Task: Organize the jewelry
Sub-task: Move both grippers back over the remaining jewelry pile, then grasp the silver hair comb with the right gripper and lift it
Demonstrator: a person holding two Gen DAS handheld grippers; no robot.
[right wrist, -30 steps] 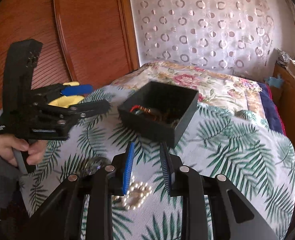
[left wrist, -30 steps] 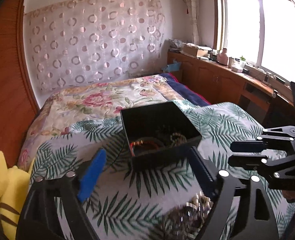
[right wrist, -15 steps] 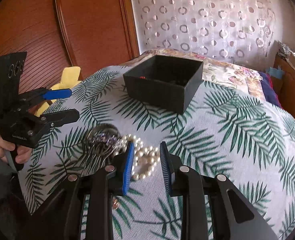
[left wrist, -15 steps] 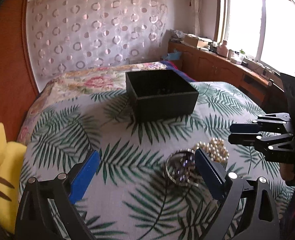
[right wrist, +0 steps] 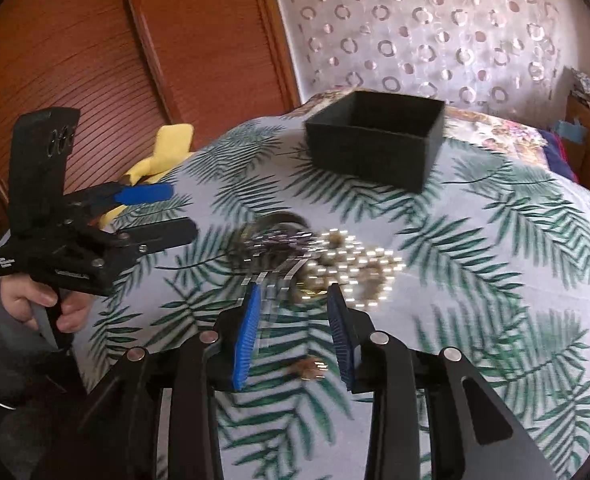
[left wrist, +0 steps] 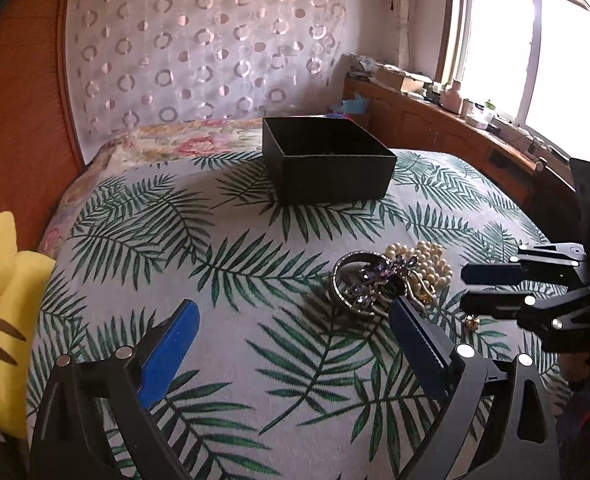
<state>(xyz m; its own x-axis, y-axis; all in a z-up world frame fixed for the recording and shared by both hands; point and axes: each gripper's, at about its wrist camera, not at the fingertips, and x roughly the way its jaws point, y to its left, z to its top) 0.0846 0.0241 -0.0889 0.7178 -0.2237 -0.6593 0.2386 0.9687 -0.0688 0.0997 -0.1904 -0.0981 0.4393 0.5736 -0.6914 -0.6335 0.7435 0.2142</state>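
Both grippers have drawn back from the far black cardboard box (left wrist: 327,160); the left gripper (left wrist: 291,332) gapes empty, the right gripper (right wrist: 293,320) part-open over the near pearl-and-bangle jewelry heap (right wrist: 315,256), next pickup pending.

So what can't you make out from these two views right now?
- Black box contents: its near wall hides the inside in both views.
- Jewelry pile: smeared by motion blur in the right wrist view; the pieces don't separate.
- Small gold piece: too small to identify, partly behind the right gripper.
- Yellow plush toy: cut off by the left edge.
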